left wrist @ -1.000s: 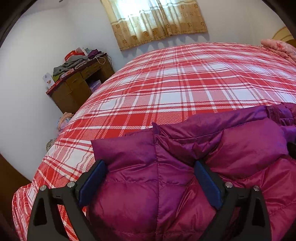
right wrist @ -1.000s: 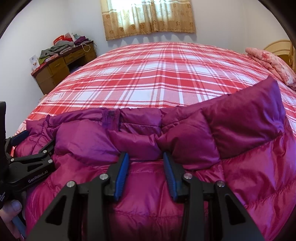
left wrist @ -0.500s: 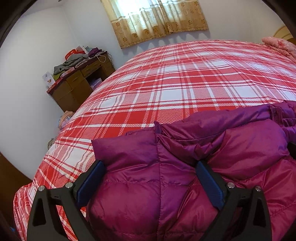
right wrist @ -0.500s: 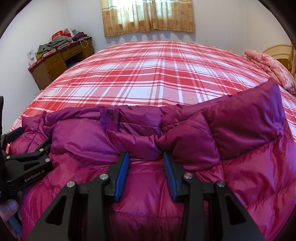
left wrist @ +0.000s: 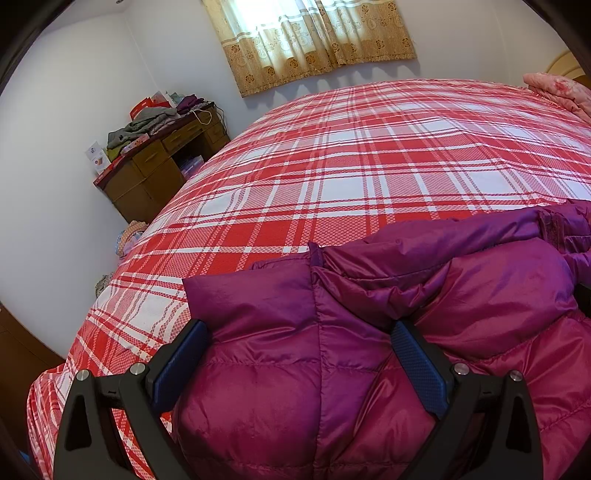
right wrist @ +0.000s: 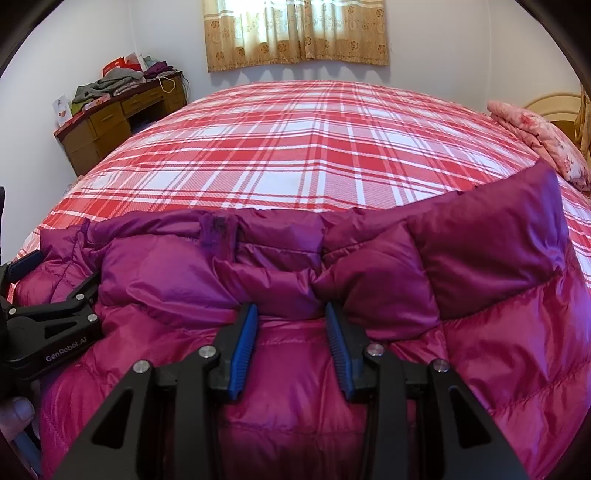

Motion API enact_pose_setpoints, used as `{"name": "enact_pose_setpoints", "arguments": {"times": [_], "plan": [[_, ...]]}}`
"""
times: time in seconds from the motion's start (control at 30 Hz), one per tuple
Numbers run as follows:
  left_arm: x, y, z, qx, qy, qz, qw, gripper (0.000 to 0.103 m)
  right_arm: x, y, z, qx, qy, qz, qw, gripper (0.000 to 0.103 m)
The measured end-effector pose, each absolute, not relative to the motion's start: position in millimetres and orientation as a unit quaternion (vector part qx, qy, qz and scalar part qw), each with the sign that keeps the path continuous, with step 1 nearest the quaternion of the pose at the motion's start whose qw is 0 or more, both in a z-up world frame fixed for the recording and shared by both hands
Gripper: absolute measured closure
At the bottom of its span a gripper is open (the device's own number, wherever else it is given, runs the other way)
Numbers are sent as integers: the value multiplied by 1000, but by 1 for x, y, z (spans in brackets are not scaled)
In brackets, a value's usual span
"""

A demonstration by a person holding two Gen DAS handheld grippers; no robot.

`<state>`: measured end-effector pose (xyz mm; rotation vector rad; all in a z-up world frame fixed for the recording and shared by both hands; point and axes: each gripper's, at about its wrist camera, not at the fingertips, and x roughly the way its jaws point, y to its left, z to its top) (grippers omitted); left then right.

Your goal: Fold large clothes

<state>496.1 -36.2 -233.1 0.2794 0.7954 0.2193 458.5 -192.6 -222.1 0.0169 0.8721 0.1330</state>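
Note:
A magenta puffer jacket [left wrist: 388,354] lies on the near part of the red plaid bed [left wrist: 369,166]; it also shows in the right wrist view [right wrist: 369,295]. My left gripper [left wrist: 299,339] is open wide, its blue pads either side of the jacket's left end. My right gripper [right wrist: 291,325] is partly open over a fold near the jacket's middle, its pads not pressed together. The left gripper also shows at the left edge of the right wrist view [right wrist: 48,295].
A wooden desk [left wrist: 159,173] piled with clothes stands at the far left by the wall. A pink folded quilt [right wrist: 539,140] lies at the bed's far right. Curtains [right wrist: 295,33] hang on the far wall. The bed [right wrist: 295,147] stretches beyond the jacket.
Both views have tilted down a little, so the bed and desk sit higher in frame. The jacket and both grippers' openings look the same.

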Motion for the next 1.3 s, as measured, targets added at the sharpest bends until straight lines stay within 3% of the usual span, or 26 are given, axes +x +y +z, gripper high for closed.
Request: {"name": "enact_pose_setpoints", "arguments": {"times": [0.77,0.9,1.03,1.2,1.3], "plan": [[498,-36,-232,140,392,105,903,3,460,-191,-223,1,425,62,903,61],[479,-24,-202,107,391,101,909,3,455,-190,-206,2,431,56,901,59],[455,-28,-179,75,367,70,924,3,430,-175,-173,12,388,66,919,56],[467,-49,-213,128,382,89,911,3,435,-149,-204,-15,424,70,903,55],[469,-42,-219,106,379,87,915,3,437,-158,-215,5,423,74,903,55]]}}
